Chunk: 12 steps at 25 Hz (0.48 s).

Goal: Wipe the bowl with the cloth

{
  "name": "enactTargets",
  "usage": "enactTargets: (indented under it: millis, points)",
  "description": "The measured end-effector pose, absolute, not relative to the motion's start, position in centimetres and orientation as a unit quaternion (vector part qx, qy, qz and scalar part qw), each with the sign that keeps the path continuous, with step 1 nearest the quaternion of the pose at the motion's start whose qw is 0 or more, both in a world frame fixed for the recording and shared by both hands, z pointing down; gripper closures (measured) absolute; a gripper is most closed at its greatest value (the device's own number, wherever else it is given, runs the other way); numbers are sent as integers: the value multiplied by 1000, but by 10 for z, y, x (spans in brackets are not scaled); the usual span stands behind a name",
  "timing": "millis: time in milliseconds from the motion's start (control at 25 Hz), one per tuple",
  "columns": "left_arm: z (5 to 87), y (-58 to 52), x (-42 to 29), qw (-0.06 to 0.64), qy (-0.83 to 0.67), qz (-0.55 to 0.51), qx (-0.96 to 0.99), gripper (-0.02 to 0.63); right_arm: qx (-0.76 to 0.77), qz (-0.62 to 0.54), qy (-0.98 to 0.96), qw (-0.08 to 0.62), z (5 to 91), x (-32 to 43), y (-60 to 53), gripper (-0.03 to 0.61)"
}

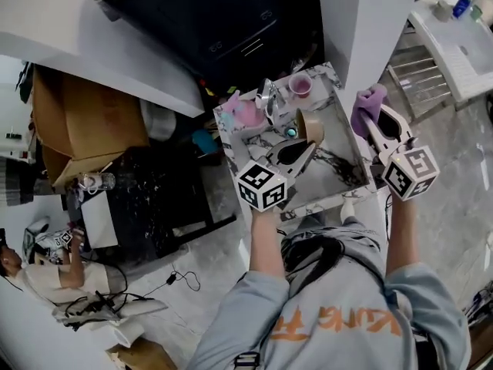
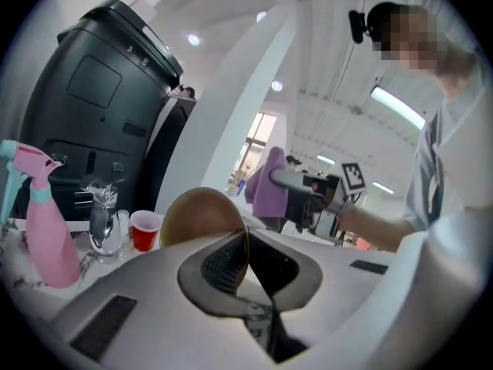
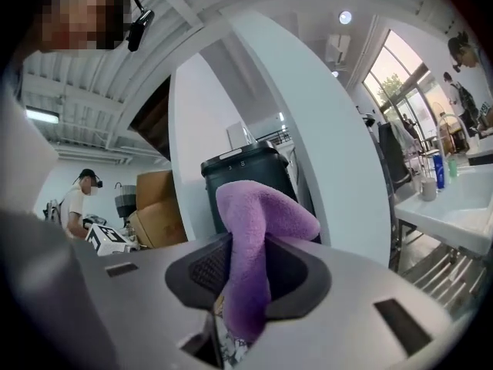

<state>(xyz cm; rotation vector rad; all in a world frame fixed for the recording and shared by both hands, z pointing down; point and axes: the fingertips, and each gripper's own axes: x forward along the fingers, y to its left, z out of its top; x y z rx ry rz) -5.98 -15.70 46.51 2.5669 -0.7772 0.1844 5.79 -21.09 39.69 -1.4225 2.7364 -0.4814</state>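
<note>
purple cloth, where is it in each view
Head view: purple cloth at right, off the tray's edge, in the right gripper.
Left gripper view: centre, beyond the brown bowl.
Right gripper view: centre, clamped between the jaws.
Shared landmark: the big black unit.

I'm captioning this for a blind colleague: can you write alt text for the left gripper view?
The left hand-held gripper is clamped on the rim of a brown bowl. At the picture's left stand a pink spray bottle, a clear glass and a red cup; behind, the purple cloth is gripped by the right hand-held gripper.
</note>
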Motion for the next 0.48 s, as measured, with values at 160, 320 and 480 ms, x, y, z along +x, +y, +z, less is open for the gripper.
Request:
enactTargets:
  millis: [160, 320, 480]
  points:
    - [433, -157, -63, 222, -259, -9, 940, 581, -417, -117, 901, -2, 379, 38, -208, 462]
    - [425, -162, -57, 201, -252, 5, 946, 581, -365, -73, 927, -43, 368, 17, -199, 462]
    - [423, -162, -46, 181, -235, 32, 955, 581, -302, -41, 946, -108, 372, -1, -185, 462]
